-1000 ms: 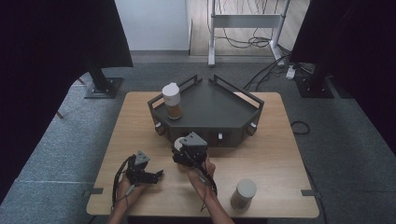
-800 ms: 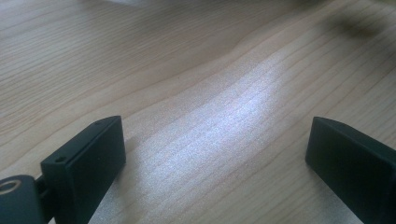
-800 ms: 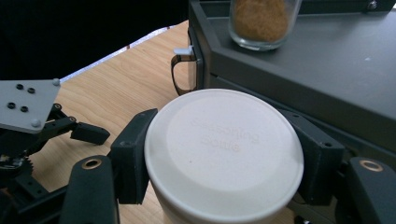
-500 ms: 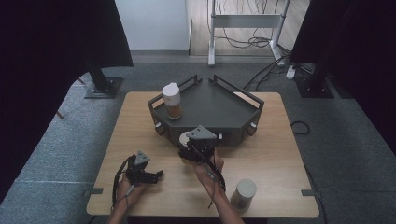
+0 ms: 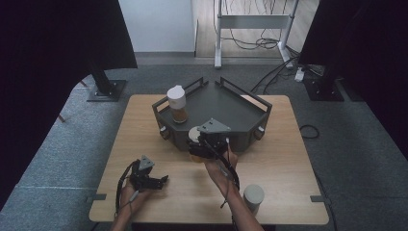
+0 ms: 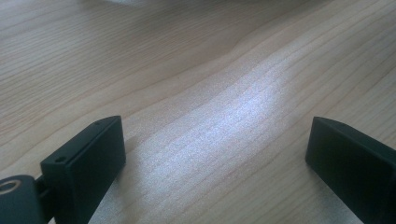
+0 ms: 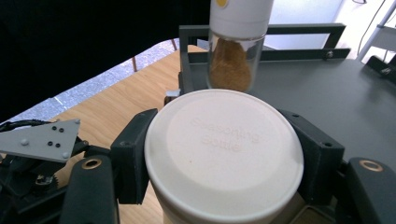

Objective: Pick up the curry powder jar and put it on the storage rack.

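Bottle (image 7: 224, 158) clamped in right gripper (image 5: 208, 144) jaws, left gripper (image 5: 148, 179) jaws wide; risk: clipping tray (image 5: 250, 103) wall, toppling its jar (image 5: 177, 103).

White-lidded seasoning bottle (image 7: 224, 161), black tongs (image 7: 224, 158), dark grey tray (image 5: 226, 103), pale wood-grain table (image 5: 288, 159)

The filled jar (image 5: 177, 104) blocks the tray's (image 5: 231, 103) left corner; elsewhere seemingly free.
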Available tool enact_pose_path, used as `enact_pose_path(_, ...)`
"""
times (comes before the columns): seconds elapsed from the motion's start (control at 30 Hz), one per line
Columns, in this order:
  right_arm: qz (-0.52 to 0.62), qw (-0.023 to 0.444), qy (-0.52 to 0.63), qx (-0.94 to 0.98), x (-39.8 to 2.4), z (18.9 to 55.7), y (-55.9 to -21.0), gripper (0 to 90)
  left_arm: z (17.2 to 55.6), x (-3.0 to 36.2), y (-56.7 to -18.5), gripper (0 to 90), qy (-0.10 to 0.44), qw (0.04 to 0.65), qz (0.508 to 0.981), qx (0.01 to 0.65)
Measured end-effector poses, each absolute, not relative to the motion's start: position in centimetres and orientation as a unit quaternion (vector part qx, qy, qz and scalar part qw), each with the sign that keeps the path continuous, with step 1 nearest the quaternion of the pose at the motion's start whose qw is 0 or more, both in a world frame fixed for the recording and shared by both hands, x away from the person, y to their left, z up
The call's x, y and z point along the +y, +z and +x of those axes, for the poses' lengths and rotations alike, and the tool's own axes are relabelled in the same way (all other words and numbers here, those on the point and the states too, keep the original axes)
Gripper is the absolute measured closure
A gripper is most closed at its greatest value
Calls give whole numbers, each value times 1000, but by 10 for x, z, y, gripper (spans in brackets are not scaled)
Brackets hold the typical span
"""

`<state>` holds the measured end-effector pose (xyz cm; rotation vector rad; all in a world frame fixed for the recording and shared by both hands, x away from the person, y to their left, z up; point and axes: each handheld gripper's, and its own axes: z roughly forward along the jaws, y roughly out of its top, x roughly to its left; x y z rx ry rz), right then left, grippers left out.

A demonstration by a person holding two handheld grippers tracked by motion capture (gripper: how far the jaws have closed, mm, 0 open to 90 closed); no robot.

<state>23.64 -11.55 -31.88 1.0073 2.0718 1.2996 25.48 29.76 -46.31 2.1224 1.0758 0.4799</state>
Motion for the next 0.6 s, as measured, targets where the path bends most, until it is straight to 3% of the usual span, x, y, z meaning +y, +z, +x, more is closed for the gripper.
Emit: enact_pose_path(0.6, 377, 260, 477, 750, -128, 253, -289, 330, 255, 298, -463, 45, 185, 350, 819, 415)
